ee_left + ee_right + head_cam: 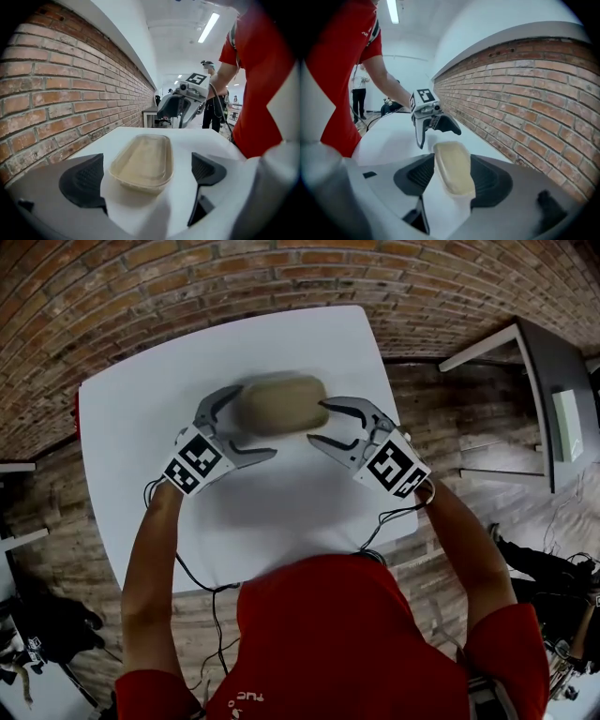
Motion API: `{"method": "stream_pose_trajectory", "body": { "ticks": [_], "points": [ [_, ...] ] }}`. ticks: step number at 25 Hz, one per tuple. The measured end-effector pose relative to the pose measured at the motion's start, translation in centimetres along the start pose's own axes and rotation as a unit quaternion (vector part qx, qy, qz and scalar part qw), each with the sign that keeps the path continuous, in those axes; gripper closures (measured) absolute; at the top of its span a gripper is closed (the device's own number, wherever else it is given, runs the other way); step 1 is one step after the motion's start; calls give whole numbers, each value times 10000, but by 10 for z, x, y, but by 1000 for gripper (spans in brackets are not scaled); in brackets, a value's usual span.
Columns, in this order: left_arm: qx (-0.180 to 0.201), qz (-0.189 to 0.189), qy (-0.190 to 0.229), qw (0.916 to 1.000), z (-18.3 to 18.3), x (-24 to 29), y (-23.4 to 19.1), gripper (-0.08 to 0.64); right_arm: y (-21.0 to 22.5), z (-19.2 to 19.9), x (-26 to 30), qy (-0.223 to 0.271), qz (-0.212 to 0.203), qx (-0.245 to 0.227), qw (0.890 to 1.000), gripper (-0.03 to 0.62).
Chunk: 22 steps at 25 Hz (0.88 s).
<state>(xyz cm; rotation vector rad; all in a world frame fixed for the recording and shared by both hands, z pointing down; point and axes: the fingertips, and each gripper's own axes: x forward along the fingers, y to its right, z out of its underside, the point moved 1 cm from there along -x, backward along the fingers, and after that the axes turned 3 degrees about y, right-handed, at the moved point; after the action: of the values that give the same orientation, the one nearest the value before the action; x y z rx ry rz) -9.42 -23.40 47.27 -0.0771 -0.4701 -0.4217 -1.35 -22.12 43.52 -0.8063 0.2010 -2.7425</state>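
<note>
A beige oblong lidded container (281, 404) is at the middle of the white table (141, 427). My right gripper (319, 422) is shut on its right end; in the right gripper view the container (452, 166) fills the gap between the two dark pads (490, 180). My left gripper (256, 423) stands open at the other end, one finger on each side. In the left gripper view the container (143, 161) lies just ahead of the wide-apart pads (84, 180), touching neither. The right gripper (185, 101) shows beyond it.
A brick wall (47, 93) runs along the table's far side. A dark table (553, 381) stands to the right on the wooden floor. Cables (211, 587) hang from the grippers over the near table edge. A person stands far back (359, 96).
</note>
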Motion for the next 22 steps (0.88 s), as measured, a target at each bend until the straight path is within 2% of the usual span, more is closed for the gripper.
{"method": "stream_pose_trajectory", "body": {
  "ticks": [3, 7, 10, 13, 16, 22],
  "points": [
    [-16, 137, -150, 9998, 10, 6, -6, 2, -2, 20, 6, -477, -219, -547, 9971, 315],
    [-85, 293, -302, 9991, 22, 14, -13, -5, 0, 43, 14, -1049, -403, -1337, 9846, 287],
    [-202, 398, -399, 9982, 32, 20, -19, -9, 1, 54, 22, -1301, -518, -1739, 9748, 276],
    [-261, 557, -441, 9971, 35, 25, -19, -11, 5, 67, 30, -1517, -530, -2028, 9659, 273],
    [-240, 723, -501, 9958, 38, 30, -16, -12, 11, 75, 36, -1604, -447, -2147, 9624, 273],
    [177, 788, -515, 9954, 36, 38, -17, -9, 13, 77, 43, -1563, -505, -2411, 9565, 276]
  ]
}}
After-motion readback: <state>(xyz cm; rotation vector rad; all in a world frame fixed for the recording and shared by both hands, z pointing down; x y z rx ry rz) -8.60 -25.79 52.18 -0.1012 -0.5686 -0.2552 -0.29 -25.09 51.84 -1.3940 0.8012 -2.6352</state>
